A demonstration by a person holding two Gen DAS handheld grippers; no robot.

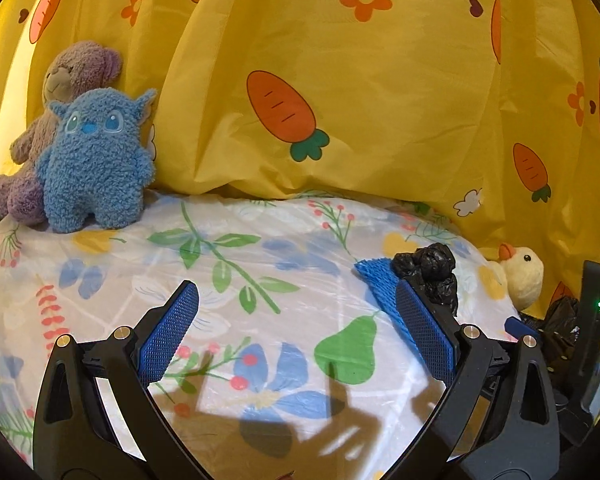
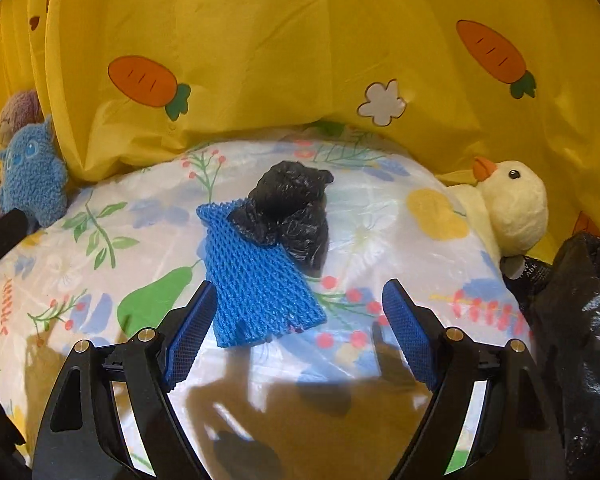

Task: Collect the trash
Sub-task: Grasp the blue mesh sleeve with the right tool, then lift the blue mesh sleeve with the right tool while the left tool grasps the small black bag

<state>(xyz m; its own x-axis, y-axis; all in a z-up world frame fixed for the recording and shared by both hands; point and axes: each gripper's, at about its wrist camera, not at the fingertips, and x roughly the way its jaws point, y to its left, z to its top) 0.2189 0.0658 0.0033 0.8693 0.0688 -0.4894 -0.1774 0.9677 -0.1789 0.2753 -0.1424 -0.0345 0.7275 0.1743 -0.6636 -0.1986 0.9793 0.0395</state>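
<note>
Right gripper (image 2: pixel 298 328) has its jaws spread wide with nothing pinched, and the near end of the blue foam net sleeve (image 2: pixel 256 280) sits right in the gap, close to the left pad but I can't tell if it touches. That sleeve is a soft diamond-mesh tube, flattened, lying tilted on the desk. On its far end sits a crumpled black plastic bag wad (image 2: pixel 294 210), glossy and wrinkly, overlapping the mesh.

Left gripper (image 1: pixel 296 324) is also wide open and empty, over a bare patch of the floral plastic cover (image 1: pixel 228 264). That cover is shiny, thin and a bit creased, printed with leaves, a pear and blue flowers.

Room to move: lots of clear cover in front of and left of the trash. The back edge is closed off by the yellow carrot-print curtain (image 2: pixel 300 60), which hangs in loose folds down to the desk. On the right edge a fuzzy yellow duck plush (image 2: pixel 516 208) sits near the trash, and beyond it is a big black garbage bag (image 2: pixel 580 320). Far left corner has a curly blue monster plush (image 1: pixel 94 160) leaning on a purple teddy bear (image 1: pixel 80 68), well apart from the trash.
</note>
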